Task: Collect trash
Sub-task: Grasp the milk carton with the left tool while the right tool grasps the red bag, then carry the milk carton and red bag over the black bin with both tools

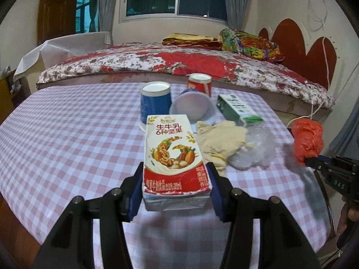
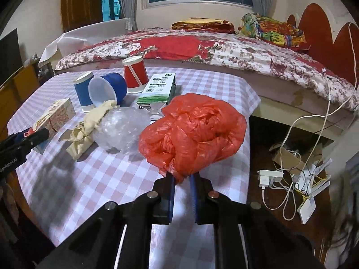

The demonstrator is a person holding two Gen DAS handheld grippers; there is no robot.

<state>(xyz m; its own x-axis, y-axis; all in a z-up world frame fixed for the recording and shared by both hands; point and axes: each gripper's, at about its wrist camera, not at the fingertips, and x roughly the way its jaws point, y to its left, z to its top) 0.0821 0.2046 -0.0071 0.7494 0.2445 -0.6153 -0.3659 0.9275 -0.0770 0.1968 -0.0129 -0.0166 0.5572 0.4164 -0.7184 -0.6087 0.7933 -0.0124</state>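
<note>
The left gripper (image 1: 177, 190) has its jaws clamped on the near end of a milk carton (image 1: 174, 154) printed with nuts; the carton sticks straight out from between the blue pads toward the middle of the left wrist view, lifted just off the pink checked tabletop (image 1: 67, 134).

The right gripper (image 2: 182, 179) has its jaws pinched together on the bottom of a crumpled red plastic bag (image 2: 193, 132), which balloons up above the jaws and fills the centre of the right wrist view. In the left wrist view that same bag shows at the right edge, past the tabletop's corner.

The rest of the trash sits in a cluster on the tabletop, in the upper middle of both views. An upright blue cup (image 1: 154, 103) stands upside down, a second blue cup (image 2: 108, 89) lies tipped on its side beside it, and a red cup (image 2: 134, 74) stands upside down behind them. A green and white carton (image 2: 159, 87) lies flat just right of the cups. In front of them lie a wad of yellowish paper (image 2: 89, 127) and, touching it, a crumpled clear plastic bag (image 2: 122, 127).

Behind the tabletop runs a bed (image 1: 179, 62) with a floral cover.
</note>
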